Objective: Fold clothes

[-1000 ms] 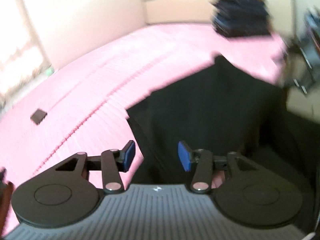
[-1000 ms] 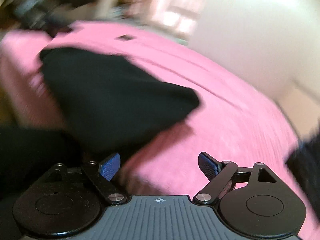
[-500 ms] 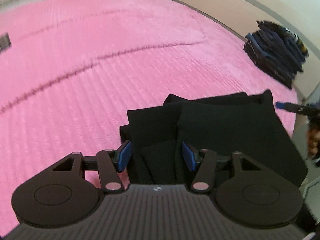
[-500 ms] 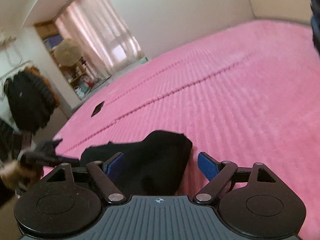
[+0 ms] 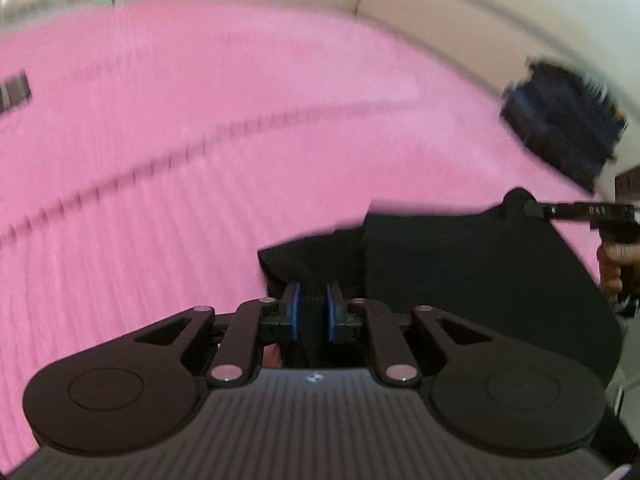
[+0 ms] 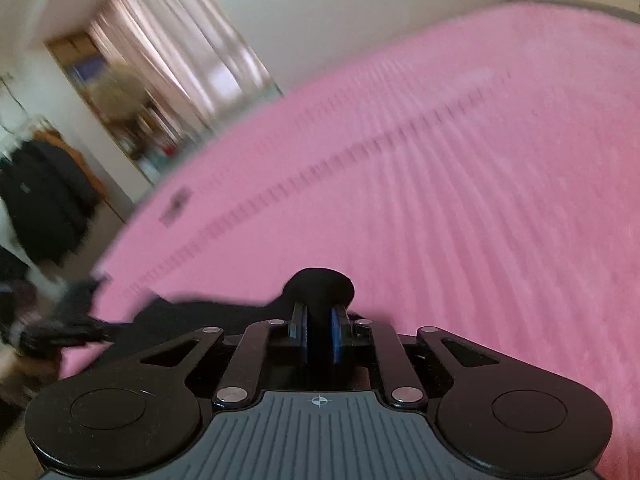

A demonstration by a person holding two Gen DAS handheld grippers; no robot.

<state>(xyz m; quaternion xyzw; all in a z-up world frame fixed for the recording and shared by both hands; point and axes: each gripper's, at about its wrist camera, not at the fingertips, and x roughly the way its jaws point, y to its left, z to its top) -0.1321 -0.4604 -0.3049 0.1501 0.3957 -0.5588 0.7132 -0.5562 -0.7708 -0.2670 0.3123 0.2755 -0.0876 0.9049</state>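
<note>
The black garment (image 5: 472,280) lies folded at the near edge of the pink bed (image 5: 200,140). The left gripper (image 5: 310,312) has its jaws clamped on one corner of the garment and the right gripper (image 6: 319,334) on another; half a second ago both stood apart (blue pads showing). Beyond the garment, a stack of dark clothes (image 5: 560,120) sits at the bed's far corner by the pale wall.
</note>
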